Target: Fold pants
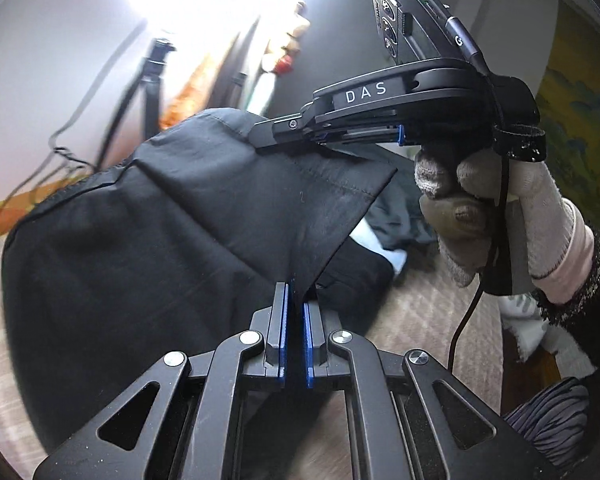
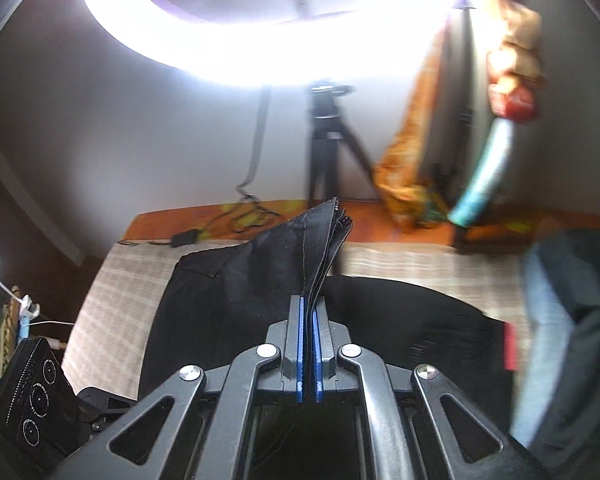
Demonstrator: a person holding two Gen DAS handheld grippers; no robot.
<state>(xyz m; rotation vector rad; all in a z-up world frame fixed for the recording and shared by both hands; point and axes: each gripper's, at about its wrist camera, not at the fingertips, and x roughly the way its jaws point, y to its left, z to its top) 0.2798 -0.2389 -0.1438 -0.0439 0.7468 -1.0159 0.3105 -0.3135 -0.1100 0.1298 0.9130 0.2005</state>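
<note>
The black pants [image 1: 148,216] hang lifted over a checked bedspread [image 1: 428,320]. My left gripper [image 1: 296,292] is shut on a corner of the pants, the cloth pinched between its blue pads. In the left wrist view my right gripper [image 1: 260,136] comes in from the right, held by a gloved hand [image 1: 500,208], and is shut on the pants' far edge. In the right wrist view the right gripper [image 2: 309,300] clamps several stacked layers of the pants [image 2: 260,280], whose hemmed end sticks up above the pads. The left gripper's camera body [image 2: 32,396] shows at the lower left.
A bright ring light [image 2: 260,40] on a tripod [image 2: 328,152] stands behind the bed. Cables [image 2: 228,220] lie on an orange cover at the far edge. Other grey and blue clothes [image 2: 560,340] are heaped on the right. A striped cloth [image 1: 548,416] lies at the lower right.
</note>
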